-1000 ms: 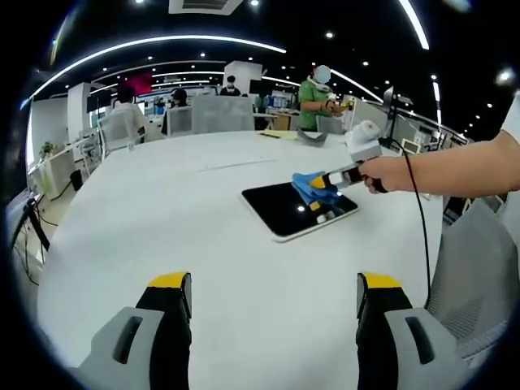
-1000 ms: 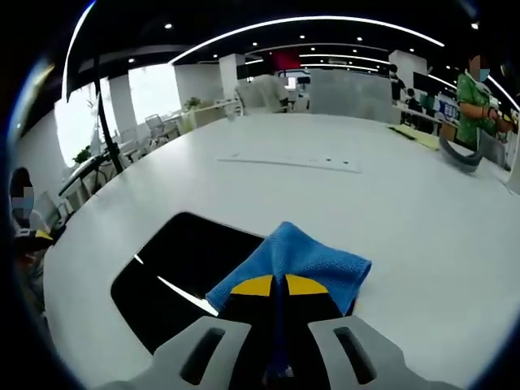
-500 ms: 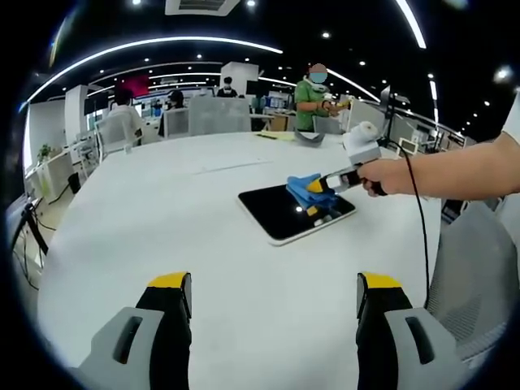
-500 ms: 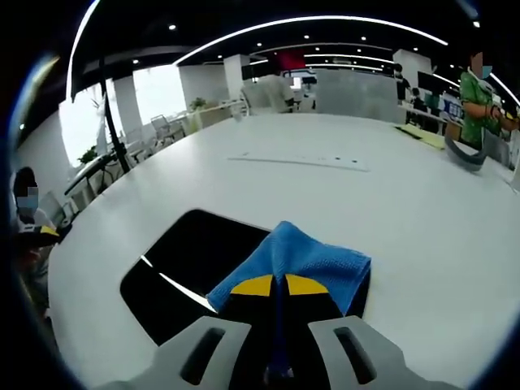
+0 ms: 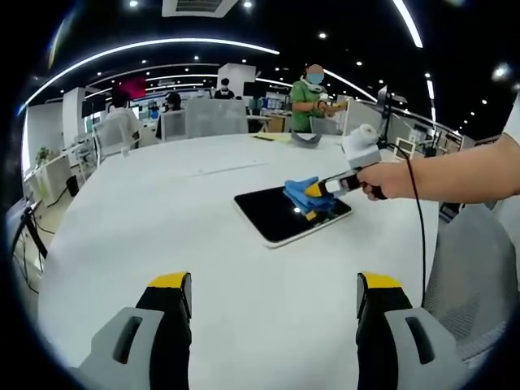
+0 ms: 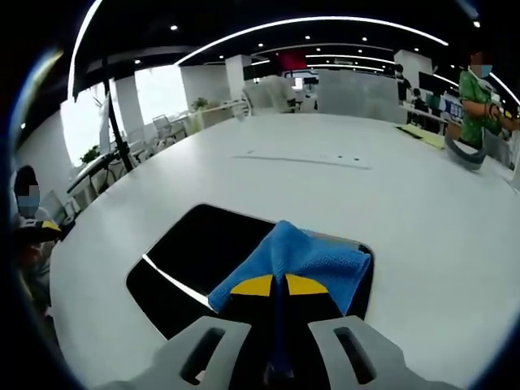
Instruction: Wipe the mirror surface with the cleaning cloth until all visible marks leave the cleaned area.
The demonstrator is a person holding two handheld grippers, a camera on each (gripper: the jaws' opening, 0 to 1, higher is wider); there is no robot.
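Note:
A dark rectangular mirror (image 5: 288, 214) (image 6: 207, 260) lies flat on the big white table (image 5: 162, 219). My right gripper (image 6: 276, 286) is shut on a folded blue cleaning cloth (image 6: 299, 258) (image 5: 302, 194), which rests on the mirror's far right part. From the left gripper view that same right gripper (image 5: 318, 189) reaches in from the right, held by a person's hand (image 5: 388, 177). My left gripper (image 5: 272, 288) hangs open over bare table, well short of the mirror, with nothing between its yellow-tipped fingers.
A grey chair (image 5: 475, 268) stands at the table's right edge. People stand and sit at the far side, one in green (image 5: 310, 96). A long thin white strip (image 6: 305, 161) lies on the table beyond the mirror, and a grey object (image 6: 463, 154) sits farther right.
My right gripper has slid the blue cloth farther across the mirror, so more dark glass now lies under it. The left gripper stays open and still.

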